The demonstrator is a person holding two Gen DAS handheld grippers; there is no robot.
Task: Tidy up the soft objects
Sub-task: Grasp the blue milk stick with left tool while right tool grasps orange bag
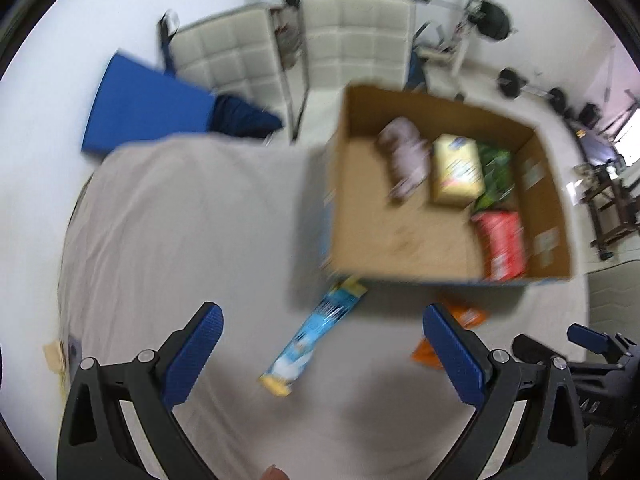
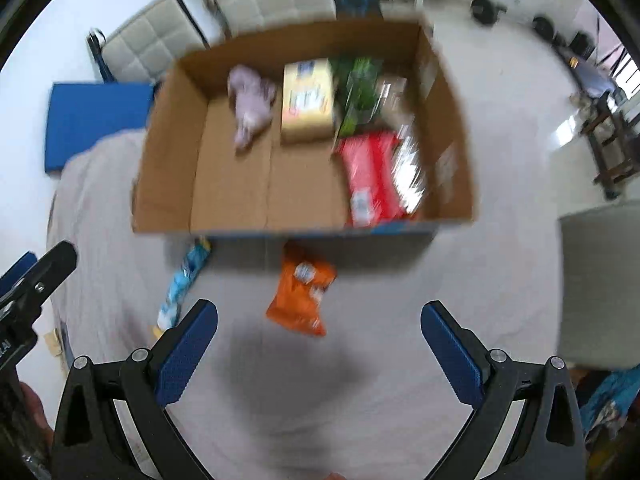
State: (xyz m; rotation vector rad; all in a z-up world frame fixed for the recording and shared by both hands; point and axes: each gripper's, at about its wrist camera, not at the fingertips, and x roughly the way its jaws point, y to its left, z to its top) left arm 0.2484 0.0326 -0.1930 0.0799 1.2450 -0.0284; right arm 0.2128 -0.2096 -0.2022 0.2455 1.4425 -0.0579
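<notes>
A worktop [image 2: 400,320] covered with a wrinkled pale grey cloth [image 1: 180,220] carries everything. An open cardboard box [image 2: 232,184] sits on it toward the far side. In front of the box, directly on the cloth, lie a long light-blue packet [image 2: 182,280] and, apart from it, an orange packet [image 2: 302,292].

A room in a home, doubling as a gym, is showing here: two quilted white chairs [image 1: 352,36] are standing by the wall, a barbell rack [image 1: 476,20] and loose weights [image 1: 512,82] are sitting on the pale floor, and a blue mat [image 1: 148,108] is leaning nearby.
</notes>
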